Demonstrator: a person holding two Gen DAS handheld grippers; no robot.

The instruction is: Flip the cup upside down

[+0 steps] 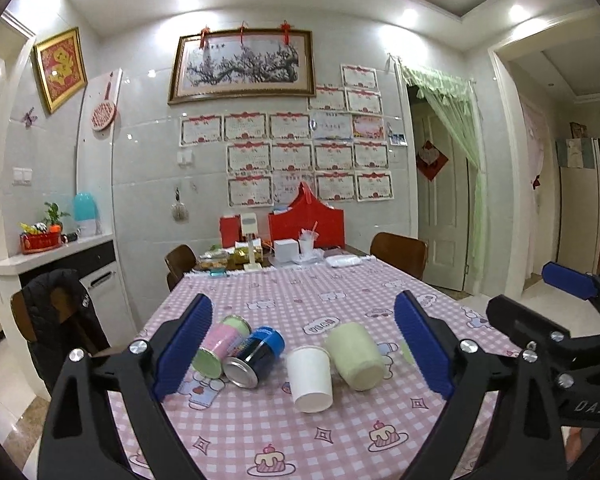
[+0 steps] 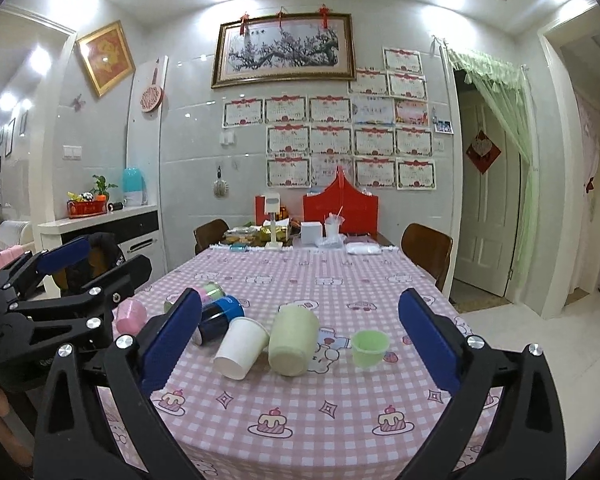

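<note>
A white paper cup (image 1: 311, 378) (image 2: 240, 347) and a pale green cup (image 1: 356, 356) (image 2: 293, 339) lie on their sides on the pink checked tablecloth (image 1: 300, 432) (image 2: 320, 408). A small green cup (image 2: 369, 348) stands upright to their right. A small pink cup (image 2: 131, 315) sits at the left. My left gripper (image 1: 300, 344) is open and empty, held above the near table edge before the cups. My right gripper (image 2: 300, 344) is open and empty, likewise in front of them.
A blue can (image 1: 255, 356) (image 2: 220, 318) and a pink-green can (image 1: 220, 346) lie on their sides left of the cups. Boxes, a red bag (image 1: 306, 224) and clutter fill the table's far end. Chairs (image 1: 398, 252) stand around the table.
</note>
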